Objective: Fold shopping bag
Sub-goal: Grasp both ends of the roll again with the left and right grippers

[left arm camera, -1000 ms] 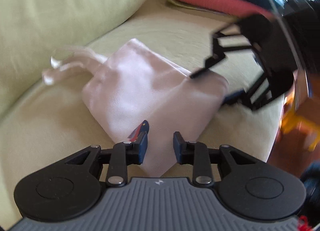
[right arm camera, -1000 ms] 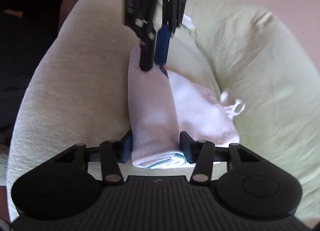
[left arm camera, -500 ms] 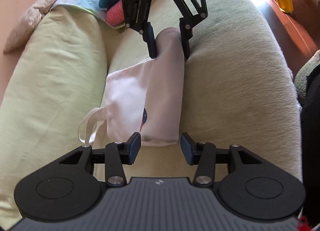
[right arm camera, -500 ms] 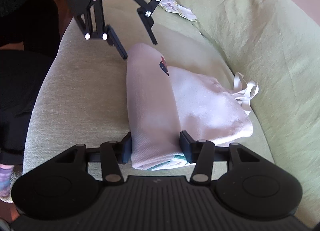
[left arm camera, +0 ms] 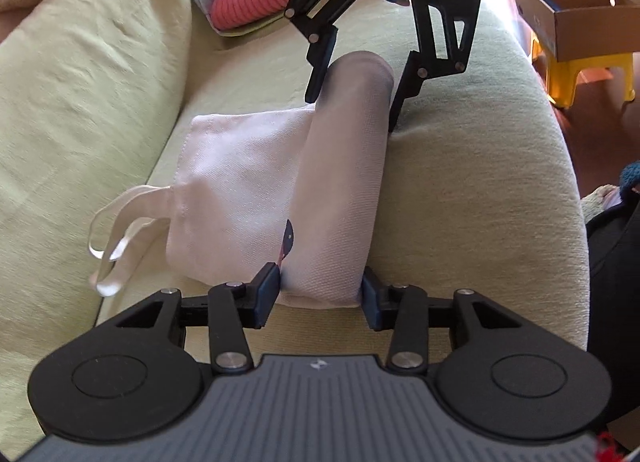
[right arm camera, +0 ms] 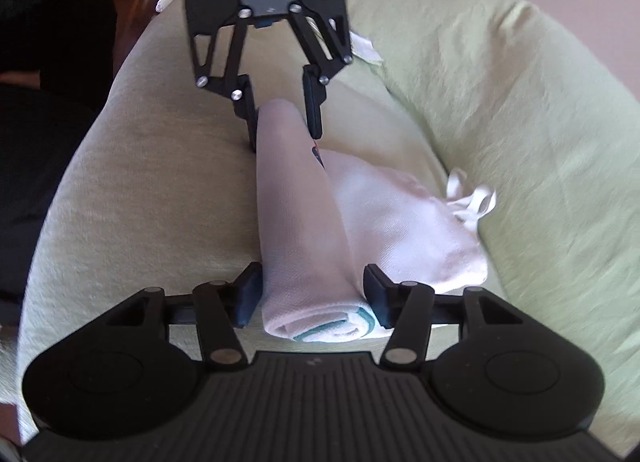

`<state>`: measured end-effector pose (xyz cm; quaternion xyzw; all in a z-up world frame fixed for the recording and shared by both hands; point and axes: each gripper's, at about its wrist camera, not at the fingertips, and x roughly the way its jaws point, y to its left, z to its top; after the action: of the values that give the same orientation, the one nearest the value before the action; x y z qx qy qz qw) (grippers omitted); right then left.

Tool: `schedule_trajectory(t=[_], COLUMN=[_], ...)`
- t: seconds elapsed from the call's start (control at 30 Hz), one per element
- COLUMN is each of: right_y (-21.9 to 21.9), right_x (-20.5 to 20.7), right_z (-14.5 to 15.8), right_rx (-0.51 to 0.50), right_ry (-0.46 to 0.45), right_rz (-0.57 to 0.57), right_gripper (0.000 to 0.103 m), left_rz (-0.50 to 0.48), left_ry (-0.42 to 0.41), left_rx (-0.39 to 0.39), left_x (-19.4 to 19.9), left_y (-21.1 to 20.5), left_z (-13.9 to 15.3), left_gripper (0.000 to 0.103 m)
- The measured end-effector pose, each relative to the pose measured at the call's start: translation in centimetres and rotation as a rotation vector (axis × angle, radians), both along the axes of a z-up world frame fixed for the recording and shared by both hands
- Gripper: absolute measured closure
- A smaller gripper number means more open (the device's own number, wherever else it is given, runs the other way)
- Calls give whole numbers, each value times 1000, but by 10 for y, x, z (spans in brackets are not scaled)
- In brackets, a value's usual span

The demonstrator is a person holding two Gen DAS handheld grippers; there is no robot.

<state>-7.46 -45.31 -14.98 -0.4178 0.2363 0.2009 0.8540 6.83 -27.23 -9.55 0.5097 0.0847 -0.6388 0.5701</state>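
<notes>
Left gripper (left arm camera: 319, 294) just swung in at 6 o'clock and closed onto the rolled end of the shopping bag (left arm camera: 340, 189) on the sofa (left arm camera: 472, 189); right gripper (right arm camera: 313, 296) clamps the other end, so rolling can continue.

Right tongs (right arm camera: 312, 298) pinch the near end of the rolled shopping bag (right arm camera: 300, 221) on the green sofa (right arm camera: 160, 189); left tongs (right arm camera: 284, 117) bracket the far end.
</notes>
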Motion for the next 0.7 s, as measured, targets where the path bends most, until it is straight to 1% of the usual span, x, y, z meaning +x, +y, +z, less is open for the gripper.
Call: schedule_trajectory(t=[0.1,0.13,0.17,0.27,0.37,0.43,0.5,0.6,0.67,0.7], right_y=[-3,-6,-9,-11,-13,-14,-15,-20,-25,-32], right_x=[0,4,8,19,22,16,9,1,0,4], right_z=[-4,-2,2,14,31,39,42,42,42,41], right_rx=[-9,32,85,173,291,363,434,536,587,635], right_ry=[-16,9,41,117,240,316,392,474,494,521], right_rz=[14,-10,-41,-120,-176,-187,-198,-219,-241,-262], right_gripper=[56,56,56,59,59,59,59,59,59,59], left_rz=[15,23,44,97,127,131,133,165,195,209], left_ry=[37,50,75,143,226,278,333,416,435,445], left_rx=[3,1,-6,-14,5,26,41,51,35,34], left_x=[5,7,9,13,14,10,4,-4,-3,0], left_y=[-2,-4,-6,-10,-5,0,9,19,20,18], left_z=[1,2,3,7,16,20,23,23,21,20], left_gripper=[55,55,55,55,55,55,55,55,55,55])
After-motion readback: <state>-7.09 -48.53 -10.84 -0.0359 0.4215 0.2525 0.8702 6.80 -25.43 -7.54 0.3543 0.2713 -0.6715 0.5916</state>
